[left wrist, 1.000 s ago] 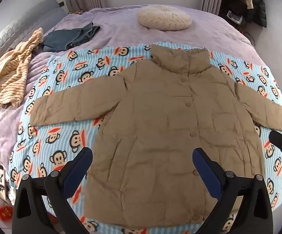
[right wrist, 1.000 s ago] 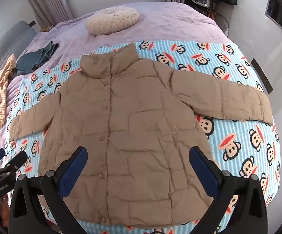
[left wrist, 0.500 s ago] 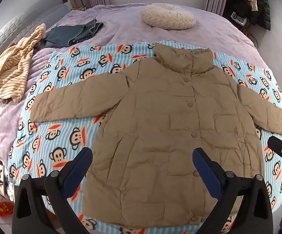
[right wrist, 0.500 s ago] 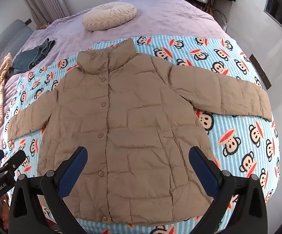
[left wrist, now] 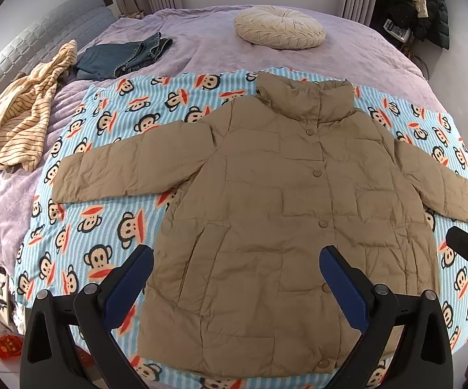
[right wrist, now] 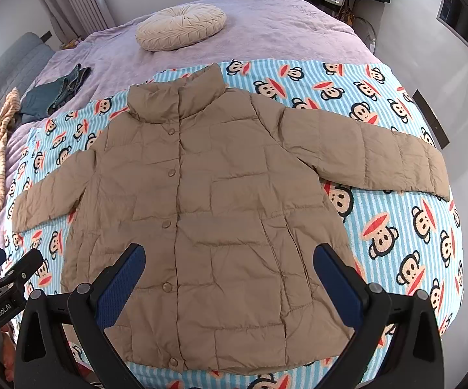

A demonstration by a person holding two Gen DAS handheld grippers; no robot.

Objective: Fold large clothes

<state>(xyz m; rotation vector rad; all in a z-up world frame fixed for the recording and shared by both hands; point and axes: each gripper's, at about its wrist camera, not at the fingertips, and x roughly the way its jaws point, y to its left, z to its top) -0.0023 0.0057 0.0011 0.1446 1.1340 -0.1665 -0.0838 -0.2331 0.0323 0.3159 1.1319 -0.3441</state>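
The puffy brown coat (left wrist: 266, 227) lies flat on the monkey blanket (left wrist: 104, 227), and the left gripper (left wrist: 234, 275) and right gripper (right wrist: 230, 275) hang wide apart holding nothing, so a small pinch could slip off

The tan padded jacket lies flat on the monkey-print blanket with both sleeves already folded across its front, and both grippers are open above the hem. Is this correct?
Not quite. The tan padded jacket has both sleeves spread out to the sides, not folded, as the left wrist view shows. It does lie flat on the monkey-print blanket, and the left gripper and right gripper are open above the hem.
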